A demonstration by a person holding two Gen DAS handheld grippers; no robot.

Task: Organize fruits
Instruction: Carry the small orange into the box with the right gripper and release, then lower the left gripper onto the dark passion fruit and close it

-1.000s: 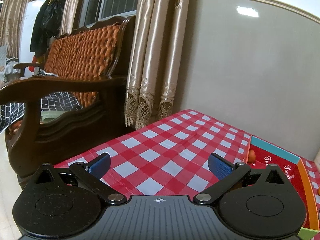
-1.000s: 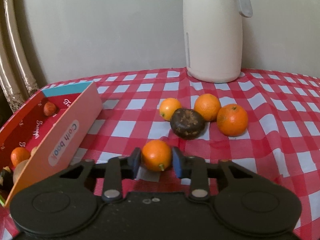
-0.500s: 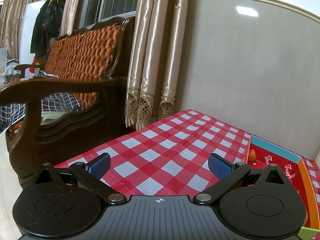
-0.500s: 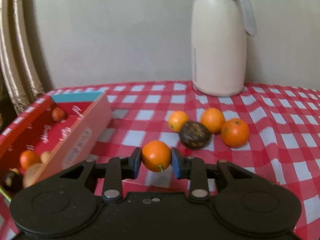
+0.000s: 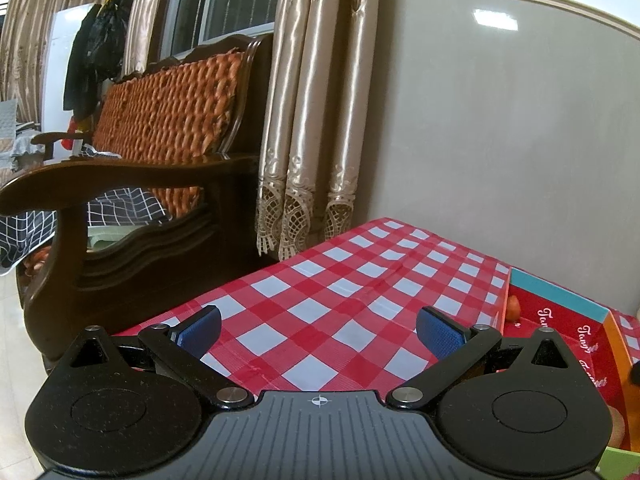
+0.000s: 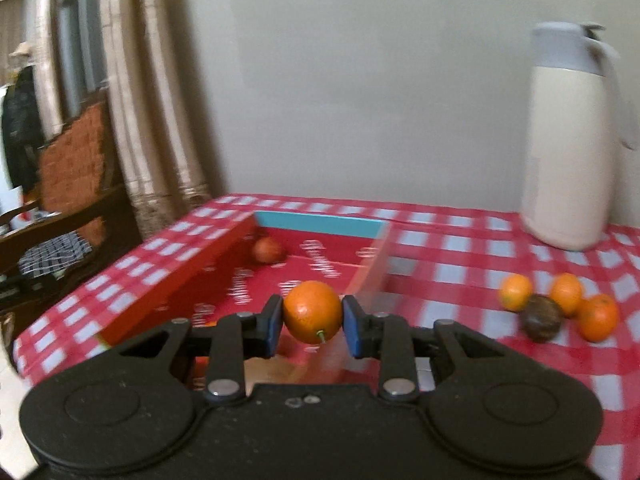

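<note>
Lower centre: right gripper clamps orange above red box; left gripper wide apart, empty.

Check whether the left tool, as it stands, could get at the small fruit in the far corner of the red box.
Probably yes. The left tool is open and holds nothing, and the small fruit lies just over the red box wall to its right, with only bare checked cloth between them.

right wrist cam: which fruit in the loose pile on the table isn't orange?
The dark brown fruit, at the front of the pile. The three fruits around it are orange.
</note>
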